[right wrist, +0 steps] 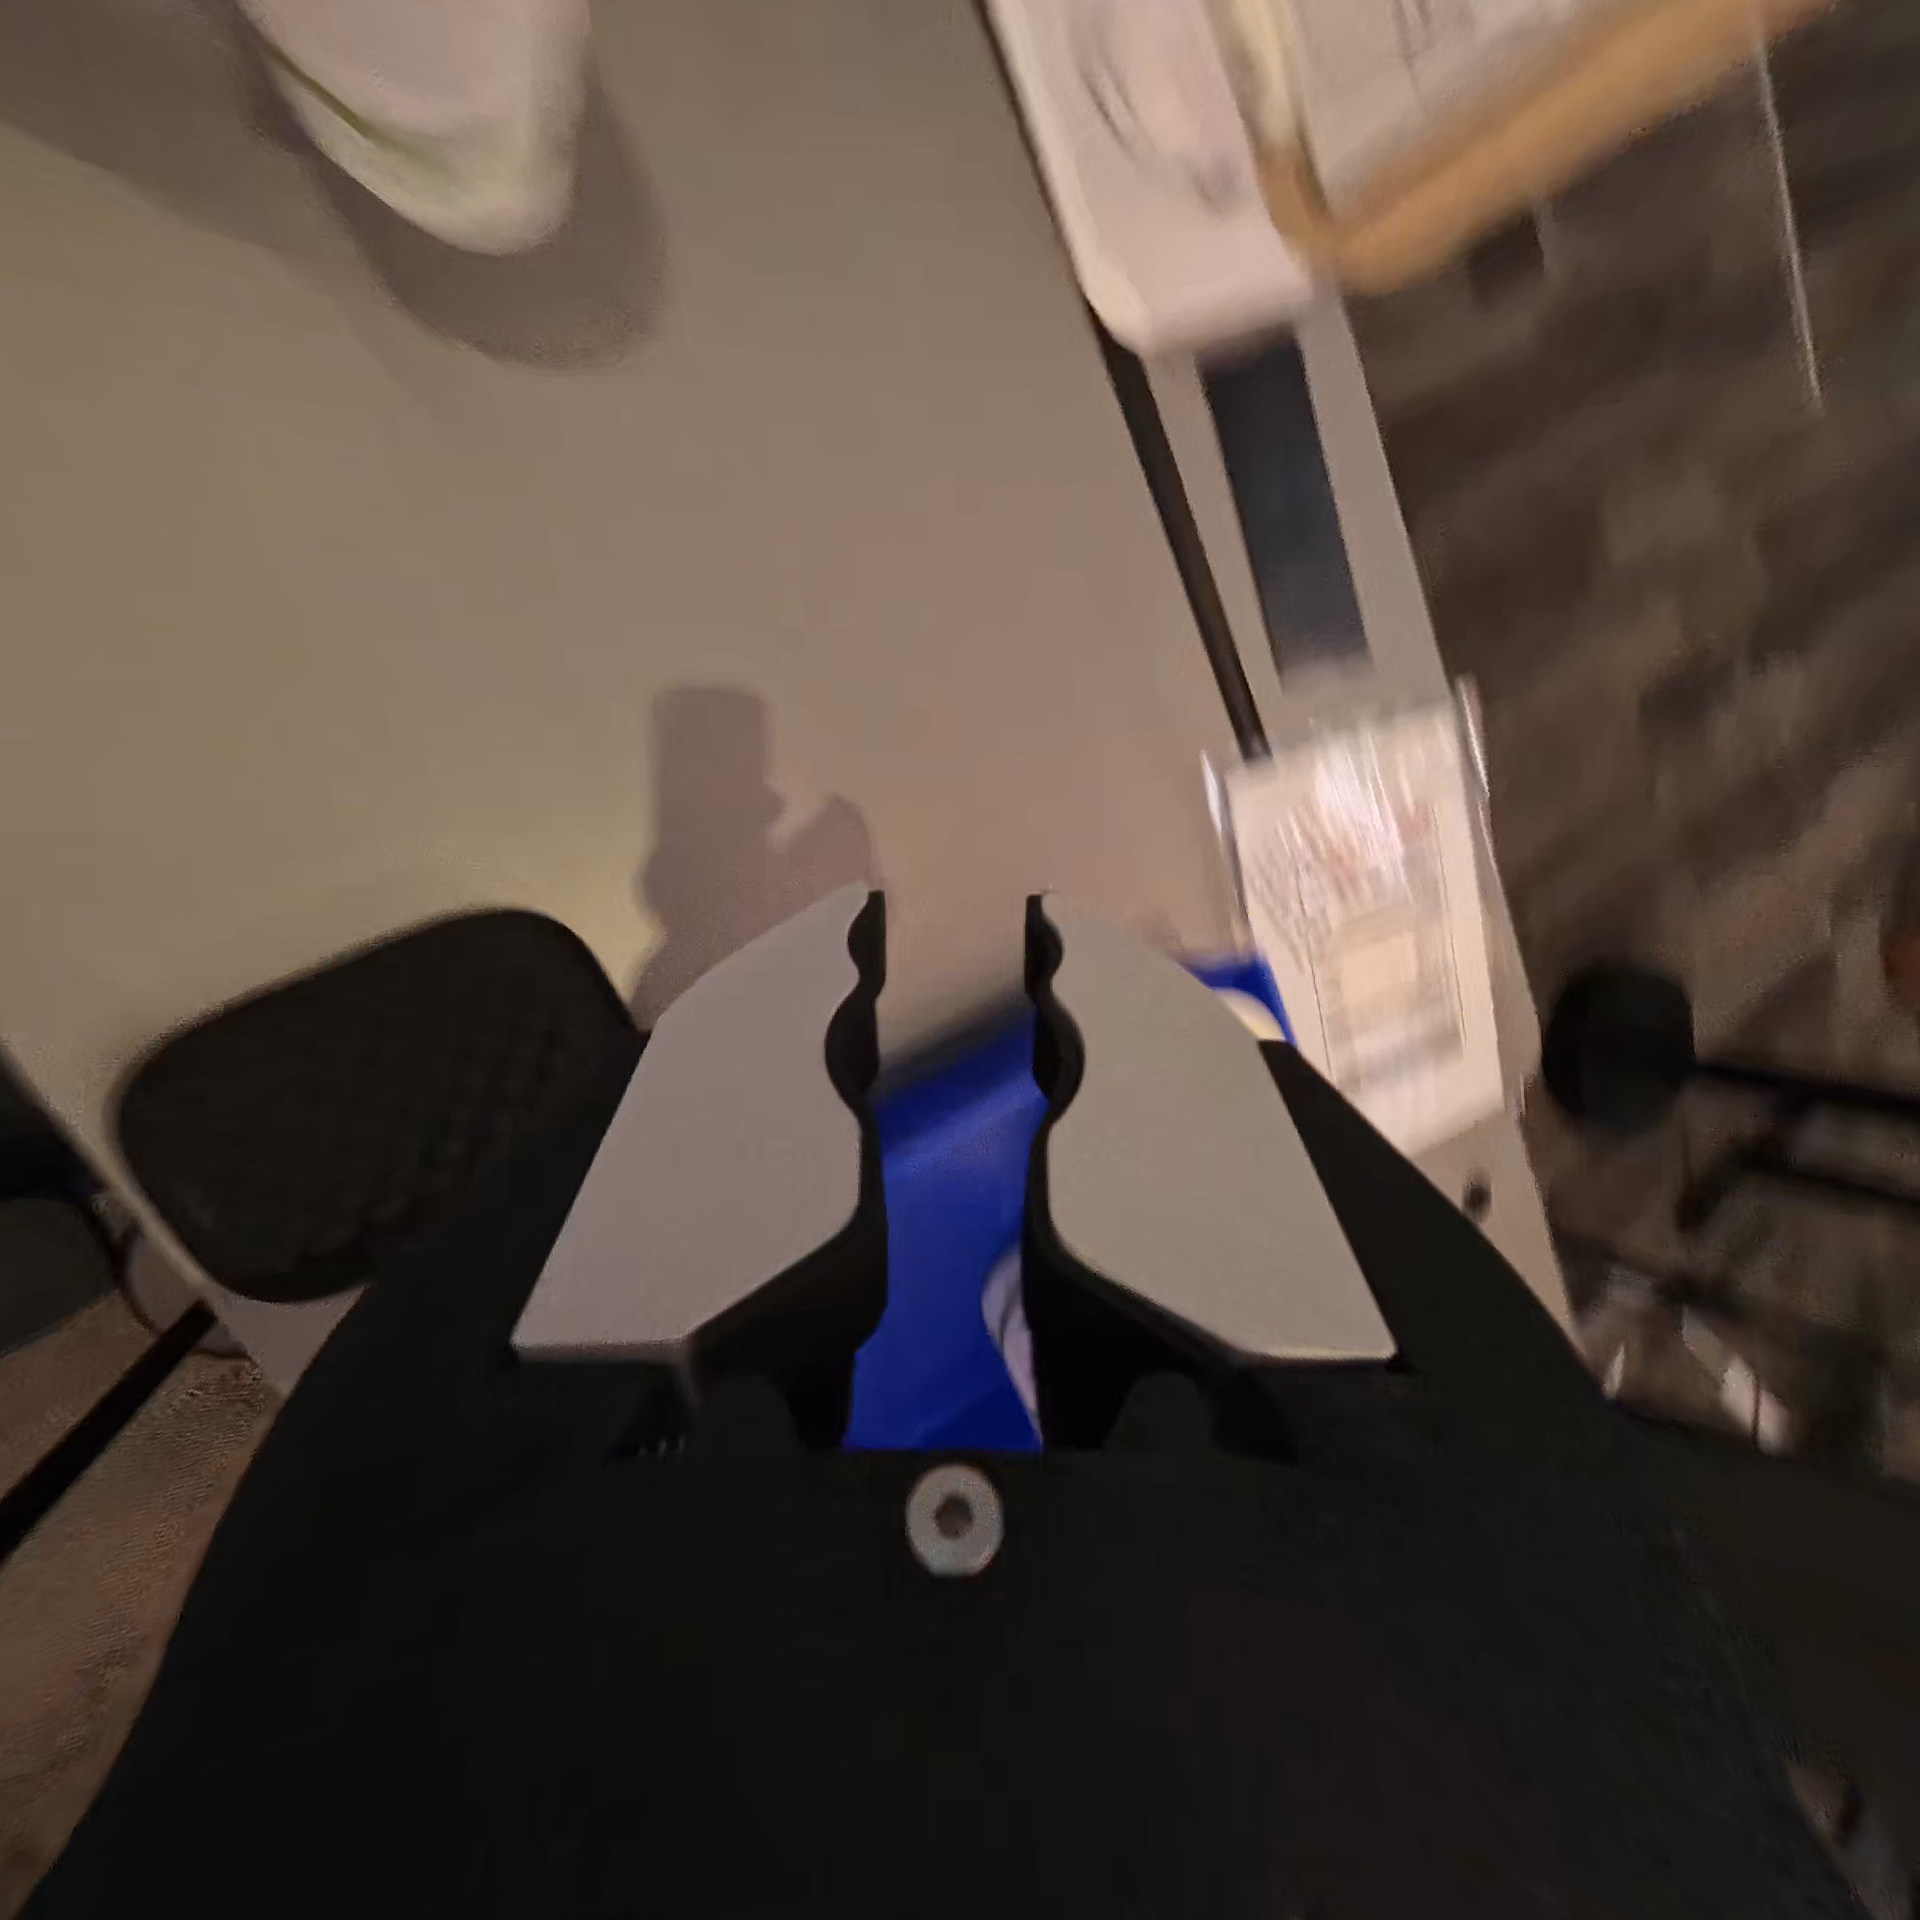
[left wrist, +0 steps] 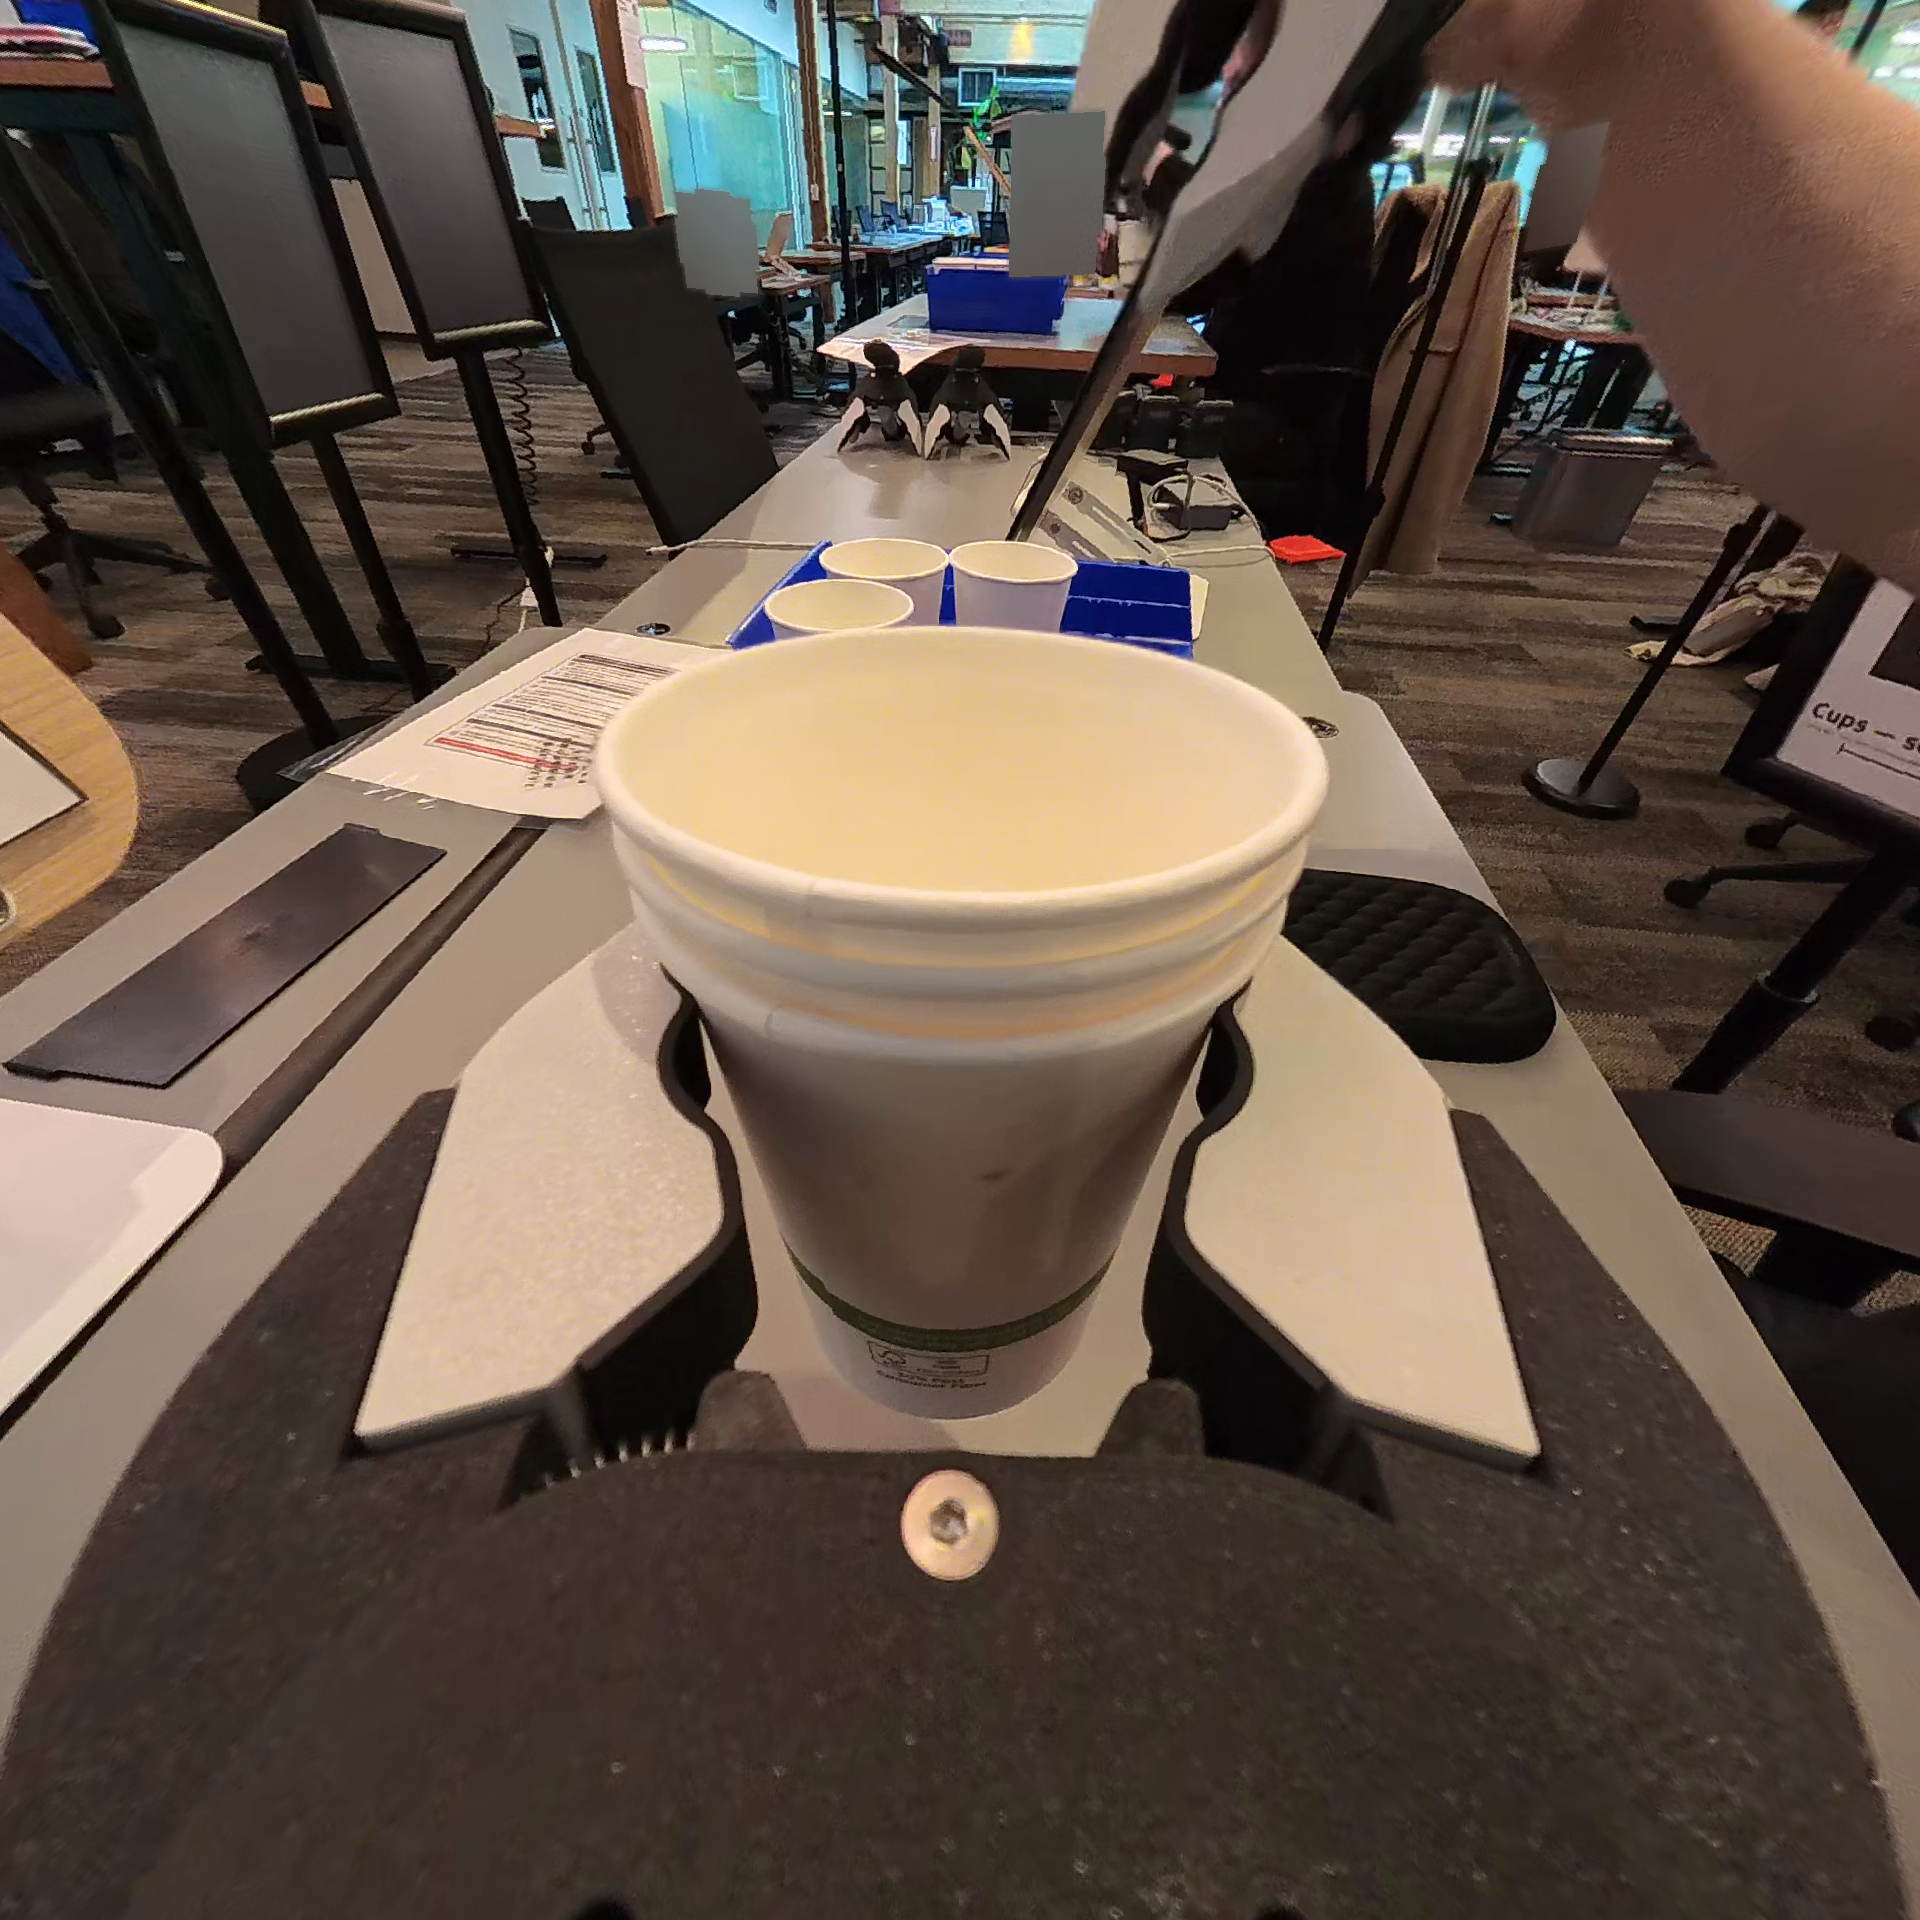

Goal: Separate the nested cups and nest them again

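Stack of paper cups (left wrist: 961,997): upright above counter (left wrist: 1382,790), clamped mid-wall by left hand-held gripper (left wrist: 956,1049). Light, thin-walled, easily crushed; rolled rims stiffest, likely best pinch point for lifting top cup. Right hand-held gripper (right wrist: 954,935): narrow gap, empty, raised over blue bin (right wrist: 940,1174).

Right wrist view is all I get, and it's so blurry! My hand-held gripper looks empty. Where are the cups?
Observer: The left hand-held gripper is shut on a stack of nested cups, held upright.
Operator: Any other cups?
Observer: Three single white cups stand farther down the table, at the blue bins.
Operator: Is my gripper near those?
Observer: In the left wrist view, the right hand-held gripper slants down from a hand at the top, and its tip looks just above the rightmost single cup.
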`<state>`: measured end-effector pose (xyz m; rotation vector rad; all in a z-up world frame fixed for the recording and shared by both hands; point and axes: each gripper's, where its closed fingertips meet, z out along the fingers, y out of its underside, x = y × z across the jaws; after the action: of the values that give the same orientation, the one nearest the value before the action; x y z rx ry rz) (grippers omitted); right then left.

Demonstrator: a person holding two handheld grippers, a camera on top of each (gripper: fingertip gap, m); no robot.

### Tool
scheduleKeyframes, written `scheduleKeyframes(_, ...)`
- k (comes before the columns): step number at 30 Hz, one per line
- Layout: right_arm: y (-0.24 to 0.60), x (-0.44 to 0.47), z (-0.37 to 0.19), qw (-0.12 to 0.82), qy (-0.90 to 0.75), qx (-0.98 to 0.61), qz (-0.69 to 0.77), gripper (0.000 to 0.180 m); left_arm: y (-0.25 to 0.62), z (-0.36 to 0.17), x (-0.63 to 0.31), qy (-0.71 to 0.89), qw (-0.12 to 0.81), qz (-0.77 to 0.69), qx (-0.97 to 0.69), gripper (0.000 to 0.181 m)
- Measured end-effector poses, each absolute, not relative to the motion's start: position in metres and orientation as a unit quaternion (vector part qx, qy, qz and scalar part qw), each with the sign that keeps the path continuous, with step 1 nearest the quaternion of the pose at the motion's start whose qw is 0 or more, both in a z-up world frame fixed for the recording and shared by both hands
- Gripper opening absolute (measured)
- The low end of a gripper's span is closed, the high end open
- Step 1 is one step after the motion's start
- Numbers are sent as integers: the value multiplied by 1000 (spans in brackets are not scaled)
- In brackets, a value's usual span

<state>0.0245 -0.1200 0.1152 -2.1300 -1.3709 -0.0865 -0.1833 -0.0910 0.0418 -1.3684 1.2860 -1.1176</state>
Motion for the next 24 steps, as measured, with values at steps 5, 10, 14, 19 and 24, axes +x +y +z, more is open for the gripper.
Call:
scheduleKeyframes(5,-146,-116,111,235,-656,-716,48,19,-96,38,-181,529,456,-451,-556,93)
scheduleKeyframes(10,-145,-176,94,201,-715,-669,32,15,-95,36,-181,529,454,-450,-558,93)
scheduleKeyframes(14,-140,-193,84,176,-723,-667,27,14,-95,37,-181,529,456,-450,-556,93)
scheduleKeyframes(19,-136,-196,73,149,-725,-672,31,12,-97,38,-180,531,456,-450,-554,93)
scheduleKeyframes(24,-137,-199,72,136,-724,-674,53,6,-97,38,-180,532,456,-450,-554,93)
